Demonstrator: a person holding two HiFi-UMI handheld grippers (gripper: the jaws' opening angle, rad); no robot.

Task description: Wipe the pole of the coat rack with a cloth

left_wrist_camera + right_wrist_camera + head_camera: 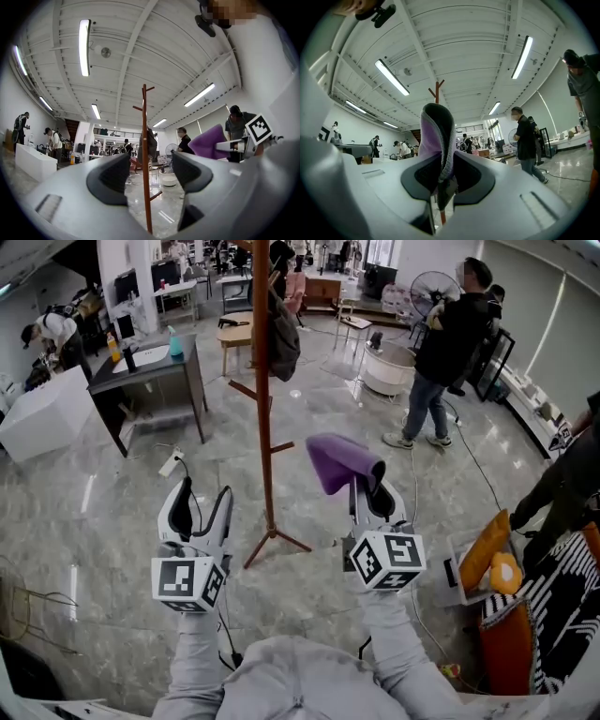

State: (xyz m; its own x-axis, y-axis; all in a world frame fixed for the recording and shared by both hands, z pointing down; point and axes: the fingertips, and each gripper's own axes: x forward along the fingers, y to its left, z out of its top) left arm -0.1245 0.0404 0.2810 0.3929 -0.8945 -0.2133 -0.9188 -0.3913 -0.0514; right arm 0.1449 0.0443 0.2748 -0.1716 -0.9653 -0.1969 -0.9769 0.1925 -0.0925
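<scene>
Head cam: high, faces fwd and steeply down; left gripper (204,495) and right gripper (368,486) near, low in frame, pole (265,427) between. Left gripper cam: low, tilted up along jaws to ceiling (140,47), pole (146,178) close, centred. Right gripper cam: same tilt (cloth (436,136) blocks centre). All 3 share pole; left cam also catches cloth.

Glossy grey floor (84,512) w/ coat rack (265,427), desk (159,371), power strip (170,463).

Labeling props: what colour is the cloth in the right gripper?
Purple; the cloth shows best in the head view, pinched in the right gripper.
</scene>
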